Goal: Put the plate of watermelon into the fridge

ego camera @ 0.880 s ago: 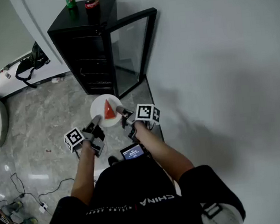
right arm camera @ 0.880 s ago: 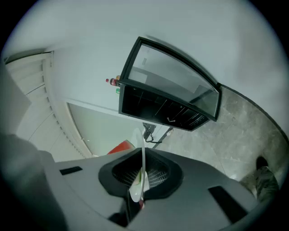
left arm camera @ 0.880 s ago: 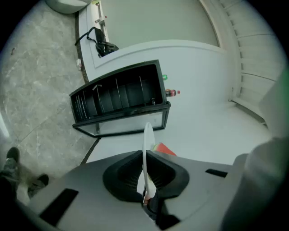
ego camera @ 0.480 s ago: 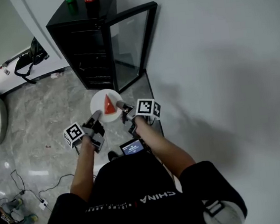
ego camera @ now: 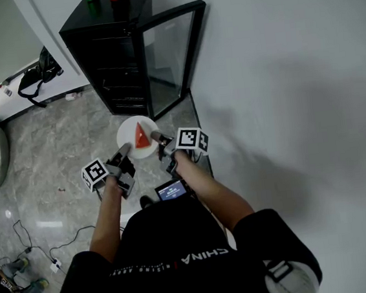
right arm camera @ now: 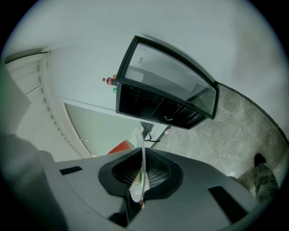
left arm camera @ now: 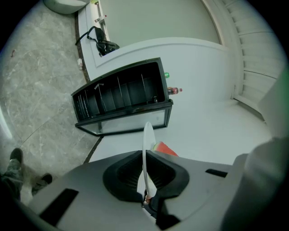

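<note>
The fridge (ego camera: 122, 58) stands straight ahead of both claws, well apart from them, its dark cavity open toward them and its wire shelves showing in the left gripper view (left arm camera: 122, 97); its glass door (ego camera: 174, 59) is swung out and hangs ahead and to the outer side of the right claw, leaving the mouth clear in front of the left one; grey stone floor (ego camera: 60, 155) lies below and between.

The white plate (ego camera: 136, 136) is carried in the air between the two claws, on the fridge side of the person's hands; the left gripper (ego camera: 124, 154) is pinched on the rim at its own inner side, and its view shows the plate edge-on (left arm camera: 147, 140) running up between the closed pads; the right gripper (ego camera: 158, 138) bites the opposite rim the same way, the thin white edge (right arm camera: 139, 140) clamped between its jaws; so the line from claw to claw runs across the fridge mouth, not into it.

The red watermelon wedge (ego camera: 142, 138) sits on the plate midway between the claws, point toward the fridge; each gripper view catches only a sliver of it past the rim (left arm camera: 165, 148).

The right claw looks slightly nearer the opening; the coming move is likely a straight push forward, keeping clear of the door; which shelf the plate lines up with cannot be told.
</note>
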The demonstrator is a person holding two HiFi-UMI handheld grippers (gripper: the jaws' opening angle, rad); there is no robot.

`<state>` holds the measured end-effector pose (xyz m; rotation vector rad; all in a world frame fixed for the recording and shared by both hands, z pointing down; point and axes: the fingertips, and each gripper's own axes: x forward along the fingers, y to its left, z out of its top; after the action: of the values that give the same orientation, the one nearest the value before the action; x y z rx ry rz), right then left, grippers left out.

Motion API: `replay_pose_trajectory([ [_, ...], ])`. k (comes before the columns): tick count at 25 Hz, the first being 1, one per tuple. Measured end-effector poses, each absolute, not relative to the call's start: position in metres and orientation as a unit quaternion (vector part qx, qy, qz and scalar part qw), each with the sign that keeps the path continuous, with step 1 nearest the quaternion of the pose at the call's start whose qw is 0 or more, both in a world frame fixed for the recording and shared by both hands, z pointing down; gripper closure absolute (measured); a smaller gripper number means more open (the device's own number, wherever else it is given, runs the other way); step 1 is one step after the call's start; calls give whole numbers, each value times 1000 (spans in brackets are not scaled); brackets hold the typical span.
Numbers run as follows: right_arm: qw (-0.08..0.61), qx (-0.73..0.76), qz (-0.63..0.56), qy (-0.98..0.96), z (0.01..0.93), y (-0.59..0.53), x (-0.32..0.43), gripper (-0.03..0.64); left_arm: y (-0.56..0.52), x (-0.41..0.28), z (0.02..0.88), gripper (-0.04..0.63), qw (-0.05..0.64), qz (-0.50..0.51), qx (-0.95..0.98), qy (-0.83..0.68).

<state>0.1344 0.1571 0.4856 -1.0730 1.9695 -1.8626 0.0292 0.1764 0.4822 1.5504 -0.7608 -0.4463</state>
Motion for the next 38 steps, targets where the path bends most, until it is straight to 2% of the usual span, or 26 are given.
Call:
replay_pose_trajectory([
  [26, 84, -321, -642, 691, 494, 136, 172, 591, 167, 70, 488, 566, 626, -217, 652, -368],
  [38, 77, -323, -640, 693, 507, 115, 140, 591, 146, 39, 502, 568, 629, -218, 654, -360],
])
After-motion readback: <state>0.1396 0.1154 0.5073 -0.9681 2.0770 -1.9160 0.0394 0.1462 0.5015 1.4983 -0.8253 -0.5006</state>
